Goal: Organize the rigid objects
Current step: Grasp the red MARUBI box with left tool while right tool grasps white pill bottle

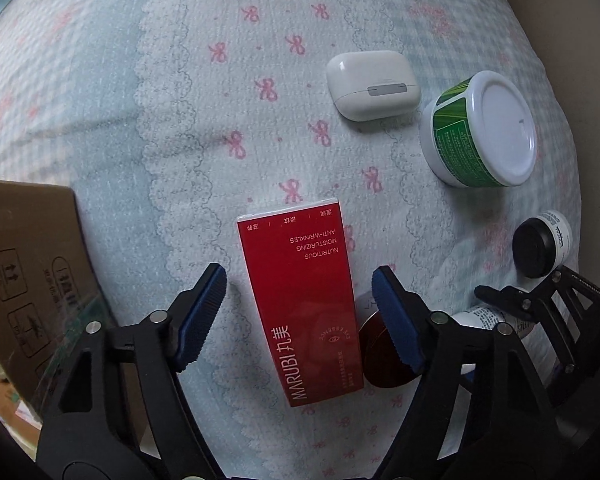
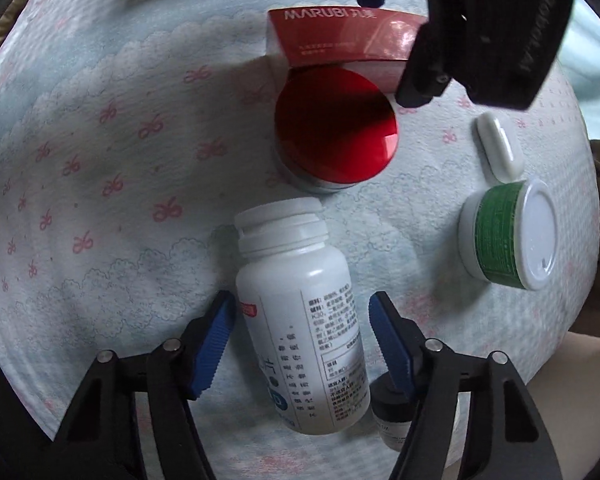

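A red MARUBI box (image 1: 300, 300) lies flat on the bow-patterned cloth between the open fingers of my left gripper (image 1: 300, 284); neither pad touches it. It also shows at the top of the right wrist view (image 2: 340, 36). A red-lidded jar (image 2: 336, 132) stands next to the box. A white pill bottle (image 2: 304, 320) lies on its side between the open fingers of my right gripper (image 2: 302, 316), apart from both pads. The right gripper shows at the right edge of the left wrist view (image 1: 512, 300).
A white earbud case (image 1: 372, 84), a green-labelled white tub (image 1: 480, 132) and a small black-capped bottle (image 1: 540, 244) lie to the right. A cardboard box (image 1: 32, 272) stands at the left. The cloth-covered surface (image 1: 140, 80) ends close at the right.
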The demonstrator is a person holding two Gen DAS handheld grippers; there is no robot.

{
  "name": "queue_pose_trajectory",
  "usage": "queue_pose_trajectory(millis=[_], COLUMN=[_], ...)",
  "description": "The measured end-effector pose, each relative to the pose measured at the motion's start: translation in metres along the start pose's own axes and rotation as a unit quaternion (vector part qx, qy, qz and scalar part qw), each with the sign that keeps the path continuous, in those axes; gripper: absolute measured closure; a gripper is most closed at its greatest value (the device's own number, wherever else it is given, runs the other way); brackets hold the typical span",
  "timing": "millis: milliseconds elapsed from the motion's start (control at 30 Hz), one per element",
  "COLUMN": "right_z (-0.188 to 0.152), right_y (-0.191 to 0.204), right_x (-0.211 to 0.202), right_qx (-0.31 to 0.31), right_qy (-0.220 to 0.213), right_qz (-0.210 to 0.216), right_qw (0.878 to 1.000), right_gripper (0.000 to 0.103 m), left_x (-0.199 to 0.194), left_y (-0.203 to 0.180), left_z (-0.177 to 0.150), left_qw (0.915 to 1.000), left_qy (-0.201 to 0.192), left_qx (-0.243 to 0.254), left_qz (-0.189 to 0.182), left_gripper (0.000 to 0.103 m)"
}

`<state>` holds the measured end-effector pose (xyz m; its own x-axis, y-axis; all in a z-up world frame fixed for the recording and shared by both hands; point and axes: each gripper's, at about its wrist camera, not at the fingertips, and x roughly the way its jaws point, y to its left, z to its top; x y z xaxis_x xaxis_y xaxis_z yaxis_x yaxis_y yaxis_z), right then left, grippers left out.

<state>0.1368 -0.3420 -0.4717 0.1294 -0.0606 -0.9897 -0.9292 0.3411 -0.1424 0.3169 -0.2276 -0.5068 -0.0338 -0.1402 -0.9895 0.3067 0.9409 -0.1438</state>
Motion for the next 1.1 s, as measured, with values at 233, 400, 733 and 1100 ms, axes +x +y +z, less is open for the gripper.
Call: queue_pose_trajectory(millis=[233,400,733,1100], right_z=[0.005,0.008,-0.002,-0.037], right_y=[0.005,0.011,-0.011,-0.054], right_x=[-0.003,-0.006,-0.028,-0.085], right_qx=[-0.034,-0.041,0.079,0.308], right_qy=[0.005,0.012,-0.011,-0.060], right_qz=[-0.001,-0.008,0.013,0.062], right_qw=[0.999,0.999,0.997,0.947], right_gripper=[0.054,0.055,0.055,0.057], left_x=[0.011,0.008,-0.024,-0.111], left_y=[-0.002,-0.002,0.011,0.014], left_z=[0.003,-0.002,-0.015,-0.041], left_qw=[1.0000,0.9999,0.9986,0.9929], left_qy=[-0.001,-0.010,-0.048,-0.113], left_qx=[-0.002,-0.005,-0.022,-0.035], left_qz=[0.008,0.004,0.001,-0.015], left_gripper=[0.059,0.062,0.064,0.064])
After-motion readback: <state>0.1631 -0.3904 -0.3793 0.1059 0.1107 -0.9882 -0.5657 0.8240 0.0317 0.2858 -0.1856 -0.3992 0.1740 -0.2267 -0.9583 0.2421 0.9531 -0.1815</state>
